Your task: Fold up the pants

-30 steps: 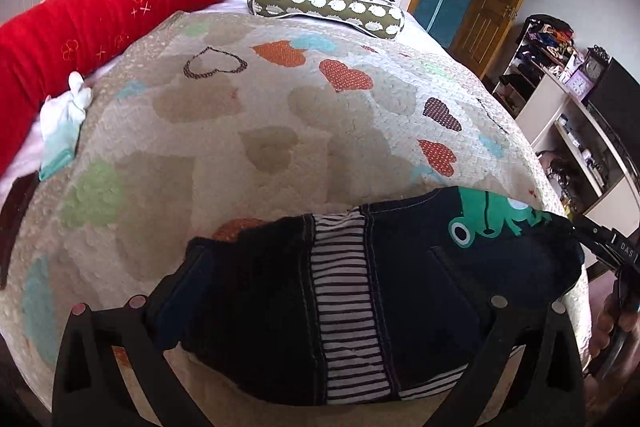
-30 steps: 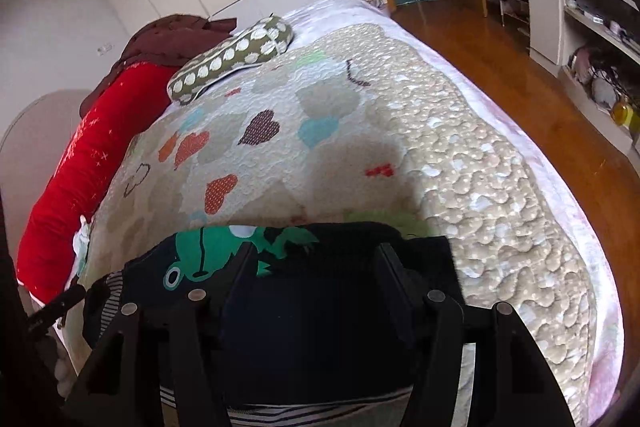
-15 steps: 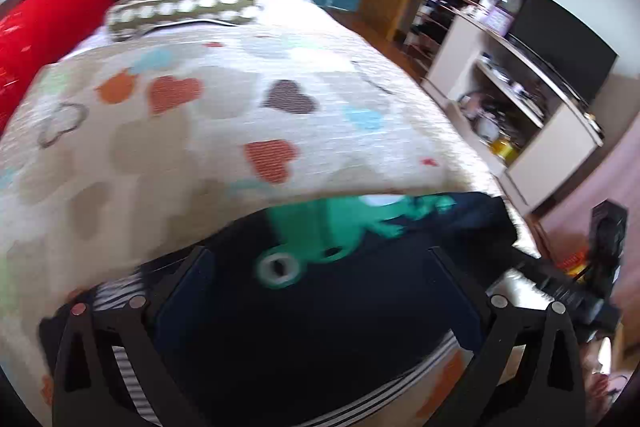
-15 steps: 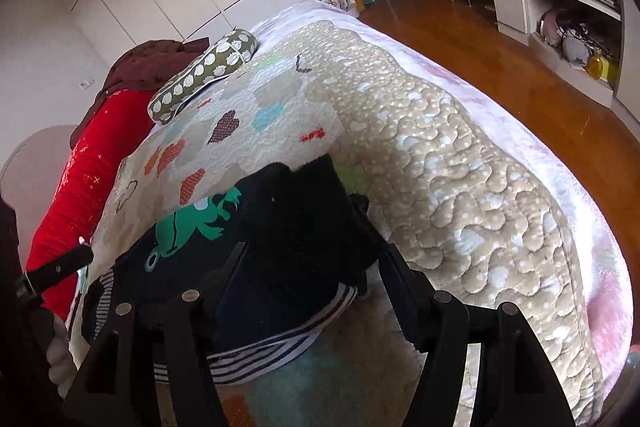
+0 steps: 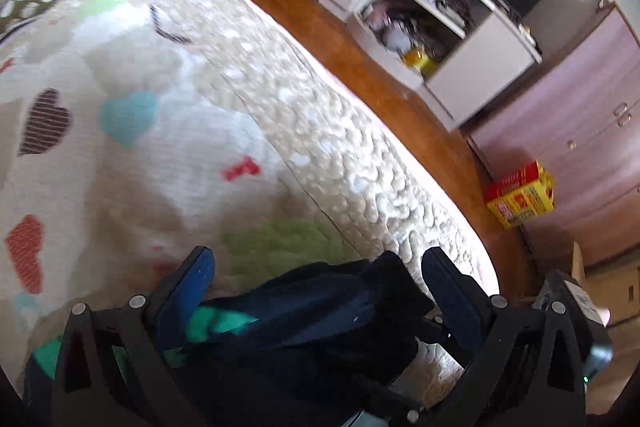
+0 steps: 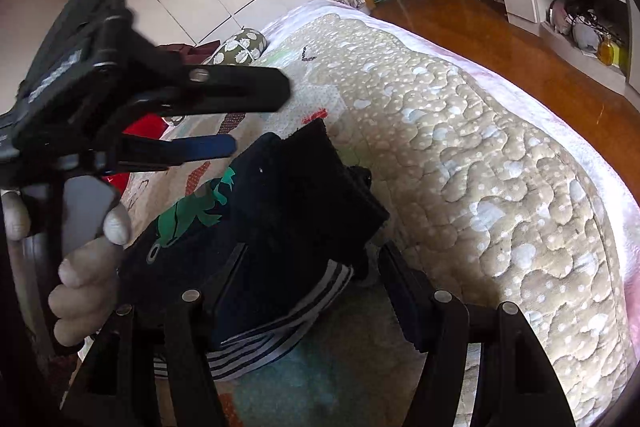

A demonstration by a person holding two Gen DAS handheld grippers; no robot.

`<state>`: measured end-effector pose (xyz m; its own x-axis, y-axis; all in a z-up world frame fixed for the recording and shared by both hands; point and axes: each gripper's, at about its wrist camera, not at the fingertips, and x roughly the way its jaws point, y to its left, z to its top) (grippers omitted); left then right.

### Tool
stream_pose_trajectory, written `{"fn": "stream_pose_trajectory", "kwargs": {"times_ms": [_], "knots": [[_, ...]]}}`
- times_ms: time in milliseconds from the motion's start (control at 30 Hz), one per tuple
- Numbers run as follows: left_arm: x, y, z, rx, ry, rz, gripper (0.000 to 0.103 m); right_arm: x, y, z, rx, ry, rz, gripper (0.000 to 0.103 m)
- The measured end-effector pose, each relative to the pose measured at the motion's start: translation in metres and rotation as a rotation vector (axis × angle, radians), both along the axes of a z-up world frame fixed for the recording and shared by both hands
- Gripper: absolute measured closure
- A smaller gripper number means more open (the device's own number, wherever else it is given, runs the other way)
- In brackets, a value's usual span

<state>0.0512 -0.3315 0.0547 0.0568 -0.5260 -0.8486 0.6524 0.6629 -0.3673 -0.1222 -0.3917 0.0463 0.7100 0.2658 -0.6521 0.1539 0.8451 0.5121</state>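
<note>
Right up close, the right gripper (image 6: 316, 291) sits low over the quilt (image 6: 480, 167) with its jaws spread wide. The striped waistband (image 6: 288, 323) of the pants (image 6: 288, 195) lies between the fingers, but the pads don't look to be pressing on it, so I'd call that hand free.

Just beyond, the pants are a dark bundle near the front edge of the bed, doubled over on themselves, green frog print (image 6: 192, 203) facing up on the left, a folded flap standing a little proud on top. That's a fold laid in, I'd say, though not pressed flat.

On the left, the left gripper (image 5: 316, 283) hovers over the same bundle, held by a hand (image 6: 88, 247) whose fingers wrap its handle. Its blue pads stand well apart with the dark cloth bunched between them. Nothing pinched as far as I can see, though this view is blurred.

Farther out, the heart-patterned quilt runs bare to a spotted pillow (image 6: 240, 47) at the head. Past the bed's edge, wooden floor, a shelf unit (image 5: 432, 39), a yellow-and-red box (image 5: 520, 195).

What's left, by my read: flatten that raised flap, square the edges, maybe one more fold.
</note>
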Motion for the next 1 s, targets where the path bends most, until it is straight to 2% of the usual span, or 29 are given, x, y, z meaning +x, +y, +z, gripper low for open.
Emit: {"fn": "stream_pose_trajectory", "kwargs": {"times_ms": [33,67,100,133,167,200,300,433,533,567,600,667,733,800,867,933,967,1000], "knots": [[-0.002,-0.006,-0.007,0.003,0.027,-0.027,0.007,-0.001,0.000,0.000,-0.004,-0.006,0.003,0.035],[-0.005,-0.009,-0.011,0.006,0.045,-0.047,0.029,-0.001,0.000,-0.001,-0.005,-0.014,0.006,0.045],[-0.007,-0.012,-0.016,0.014,0.073,-0.066,0.069,-0.001,0.000,-0.001,-0.002,-0.022,0.012,0.068],[-0.009,-0.012,-0.018,0.027,0.088,-0.067,0.079,0.001,0.000,-0.002,0.003,-0.020,0.025,0.078],[-0.010,-0.010,-0.018,0.036,0.073,-0.054,0.082,0.003,0.000,-0.002,0.013,-0.017,0.037,0.084],[-0.012,-0.005,-0.014,0.016,0.062,-0.050,0.083,0.003,0.000,0.000,0.023,-0.023,0.042,0.085],[-0.015,0.019,0.008,-0.041,0.036,-0.007,0.084,0.001,0.004,0.015,0.017,-0.057,0.066,0.086],[-0.019,0.063,0.038,-0.085,-0.054,0.071,0.083,0.003,0.026,0.040,-0.018,-0.107,0.127,0.086],[-0.020,0.105,0.042,-0.104,-0.083,0.172,0.074,0.010,0.056,0.053,-0.059,-0.126,0.196,0.083],[-0.021,0.124,0.040,-0.113,-0.073,0.214,0.069,0.011,0.067,0.054,-0.070,-0.126,0.220,0.076],[-0.021,0.138,0.037,-0.120,-0.062,0.245,0.067,0.015,0.080,0.053,-0.073,-0.118,0.257,0.059],[-0.025,0.170,0.033,-0.127,-0.047,0.319,0.066,0.019,0.103,0.047,-0.043,-0.100,0.328,0.044],[-0.035,0.208,0.035,-0.133,-0.057,0.386,0.063,0.022,0.120,0.042,-0.029,-0.058,0.383,0.044],[-0.047,0.241,0.040,-0.128,-0.093,0.451,0.047,0.019,0.128,0.046,-0.019,-0.043,0.430,0.044],[-0.060,0.274,0.044,-0.133,-0.136,0.522,0.044,0.012,0.125,0.058,-0.019,-0.057,0.437,0.044],[-0.069,0.301,0.041,-0.137,-0.142,0.574,0.044,0.008,0.116,0.065,-0.020,-0.061,0.404,0.044],[-0.071,0.311,0.038,-0.130,-0.142,0.602,0.044,0.007,0.110,0.068,-0.029,-0.058,0.376,0.049],[-0.074,0.318,0.035,-0.125,-0.142,0.622,0.044,0.010,0.107,0.071,-0.048,-0.047,0.347,0.073]]}}
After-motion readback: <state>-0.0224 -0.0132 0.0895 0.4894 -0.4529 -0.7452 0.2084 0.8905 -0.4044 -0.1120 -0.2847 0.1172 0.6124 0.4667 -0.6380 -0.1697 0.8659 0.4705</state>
